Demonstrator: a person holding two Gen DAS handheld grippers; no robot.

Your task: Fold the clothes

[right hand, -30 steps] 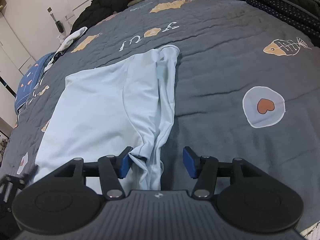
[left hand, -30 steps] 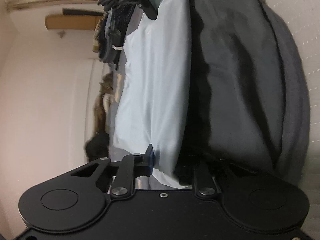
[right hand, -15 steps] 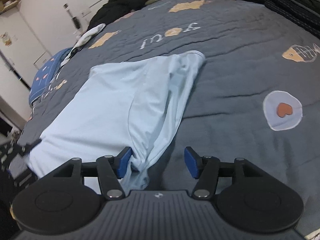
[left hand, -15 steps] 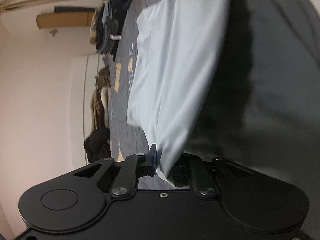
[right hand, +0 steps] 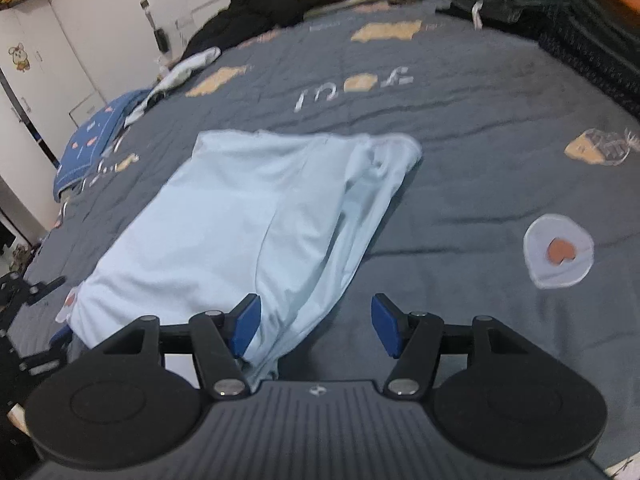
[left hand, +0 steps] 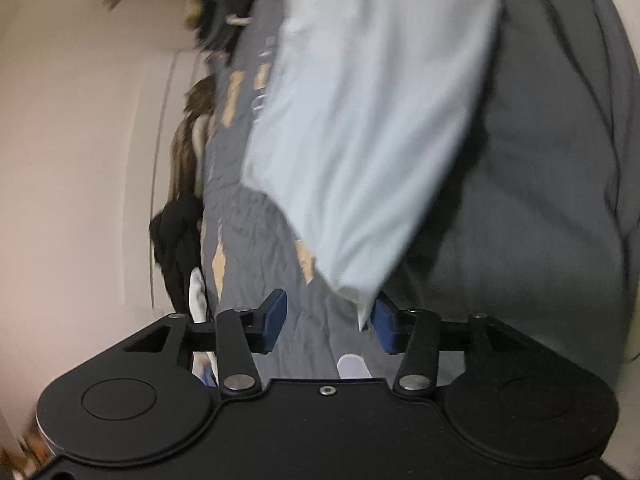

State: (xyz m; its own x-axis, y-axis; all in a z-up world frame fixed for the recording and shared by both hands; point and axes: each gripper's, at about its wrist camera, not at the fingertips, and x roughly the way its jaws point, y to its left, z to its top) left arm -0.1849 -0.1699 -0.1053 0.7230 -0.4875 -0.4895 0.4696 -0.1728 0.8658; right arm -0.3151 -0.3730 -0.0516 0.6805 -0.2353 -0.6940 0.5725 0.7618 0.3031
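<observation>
I'm working over a bed (right hand: 480, 128) spread with a grey quilt printed with fish and hearts, dark clothes heaped along its far edge and a pale wardrobe off to one side. My right hand-held gripper (right hand: 316, 326) hangs low with its blue pads wide apart, nothing between them; the near edge of the pale blue garment (right hand: 256, 232) runs just under its left pad without being pinched. My left hand-held gripper (left hand: 328, 320) is likewise spread, and a corner of the same garment (left hand: 360, 120) dangles right beside its right pad, loose as far as I can tell, though that view is tilted and blurred. Outward from the right gripper the garment lies on the middle of the quilt, laid over itself into a rough rectangle, smooth on its left part and bunched into long soft ridges along its right edge. I judge it thin, light and limp: it will sag and slide if taken by a single layer. I would take hold at a corner or along a hem, catching every layer at once.
</observation>
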